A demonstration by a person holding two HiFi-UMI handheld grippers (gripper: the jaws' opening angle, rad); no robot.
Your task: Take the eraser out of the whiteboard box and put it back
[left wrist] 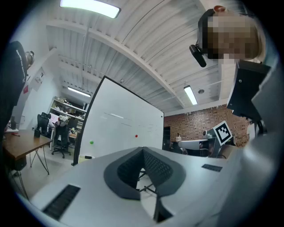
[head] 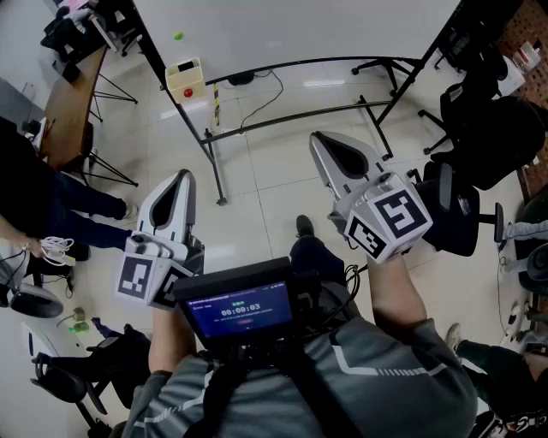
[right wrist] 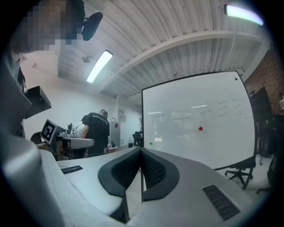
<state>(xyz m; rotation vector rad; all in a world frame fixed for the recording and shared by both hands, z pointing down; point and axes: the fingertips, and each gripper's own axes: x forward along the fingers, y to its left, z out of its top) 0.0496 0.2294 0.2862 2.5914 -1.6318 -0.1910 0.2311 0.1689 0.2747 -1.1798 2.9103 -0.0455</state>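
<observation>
- Your left hand-held gripper and right hand-held gripper are both closed, level and empty; open one before reaching.
- The small cream whiteboard box sits well ahead, beside the large white whiteboard. The eraser isn't visible and is probably inside, so step closer.

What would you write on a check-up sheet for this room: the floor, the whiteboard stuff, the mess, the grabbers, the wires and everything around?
Surface: pale tiled floor; no table under the grippers.
Job's things: whiteboard on a black stand; small cream box beside the stand's leg; eraser, nothing seen.
Clutter: green magnet on the board; nothing else seen.
Grippers: left gripper and right gripper both shut with nothing between the jaws, held level, facing the whiteboard.
Cables: black cable lying on the floor under the whiteboard.
Surroundings: office chair to the right, wooden desk to the left, another person standing near it.
</observation>
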